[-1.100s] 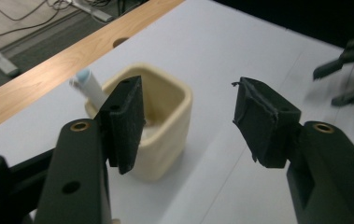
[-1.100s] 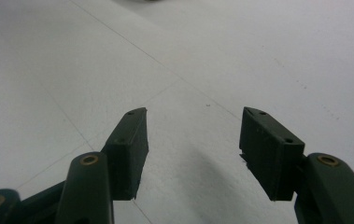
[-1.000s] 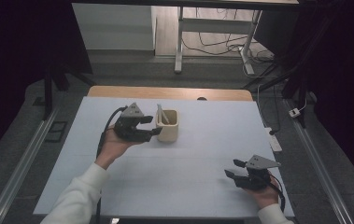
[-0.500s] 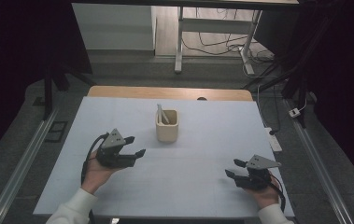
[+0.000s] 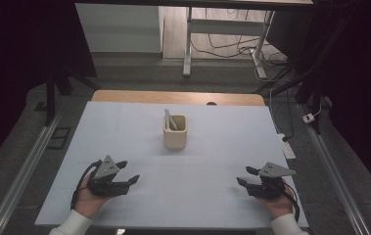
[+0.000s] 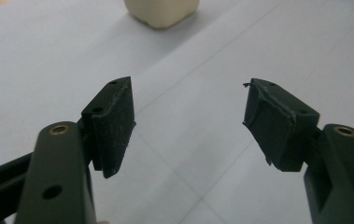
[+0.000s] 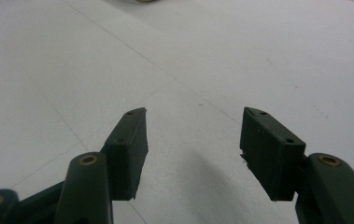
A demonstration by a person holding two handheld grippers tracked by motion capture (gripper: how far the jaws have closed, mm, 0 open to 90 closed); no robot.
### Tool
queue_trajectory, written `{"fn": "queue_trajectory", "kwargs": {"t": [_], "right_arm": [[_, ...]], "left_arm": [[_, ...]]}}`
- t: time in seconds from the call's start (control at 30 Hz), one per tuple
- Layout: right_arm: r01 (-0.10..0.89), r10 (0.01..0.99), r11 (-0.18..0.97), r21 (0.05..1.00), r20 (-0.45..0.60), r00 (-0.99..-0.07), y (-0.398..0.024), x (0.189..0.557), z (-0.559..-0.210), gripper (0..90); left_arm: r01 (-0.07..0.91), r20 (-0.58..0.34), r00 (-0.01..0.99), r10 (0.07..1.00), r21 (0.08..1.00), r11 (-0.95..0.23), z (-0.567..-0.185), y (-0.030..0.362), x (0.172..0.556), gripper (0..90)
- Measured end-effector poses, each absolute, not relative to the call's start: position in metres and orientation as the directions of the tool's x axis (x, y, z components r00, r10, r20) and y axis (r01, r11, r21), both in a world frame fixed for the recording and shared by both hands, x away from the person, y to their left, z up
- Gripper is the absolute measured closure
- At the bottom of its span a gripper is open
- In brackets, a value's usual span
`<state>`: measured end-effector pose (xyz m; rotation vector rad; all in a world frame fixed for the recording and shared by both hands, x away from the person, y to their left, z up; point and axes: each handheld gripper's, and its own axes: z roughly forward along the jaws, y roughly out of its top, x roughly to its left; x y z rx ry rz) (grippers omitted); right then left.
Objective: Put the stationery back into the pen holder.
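Left gripper point(image 5: 130, 172) rests low over the near-left of the white worktop point(image 5: 212, 142), jaws wide apart with nothing between them; they have just been opening. In the left gripper view only bare worktop lies between the pads point(image 6: 114, 126), with the cup's base at the top edge. Right gripper point(image 5: 245, 176) sits at the near-right, jaws also apart and holding nothing. Cream cup point(image 5: 175, 132) stands upright mid-worktop, well apart from both grippers, roughly between them and farther back. A pale stick point(image 5: 169, 119) leans inside it against the rear-left rim.
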<state>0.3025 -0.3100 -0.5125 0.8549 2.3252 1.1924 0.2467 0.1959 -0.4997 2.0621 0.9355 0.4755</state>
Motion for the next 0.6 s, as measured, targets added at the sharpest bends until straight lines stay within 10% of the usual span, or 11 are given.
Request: {"fn": "queue_trajectory", "kwargs": {"t": [0.6], "right_arm": [[0.335, 0.670, 0.450, 0.828, -0.065, -0.739, -0.3116, 0.3027, -0.5125, 41.3]], "left_arm": [[0.465, 0.003, 0.643, 0.766, 0.793, -0.393, -0.5036, 0.2031, 0.2491, 32.2]]}}
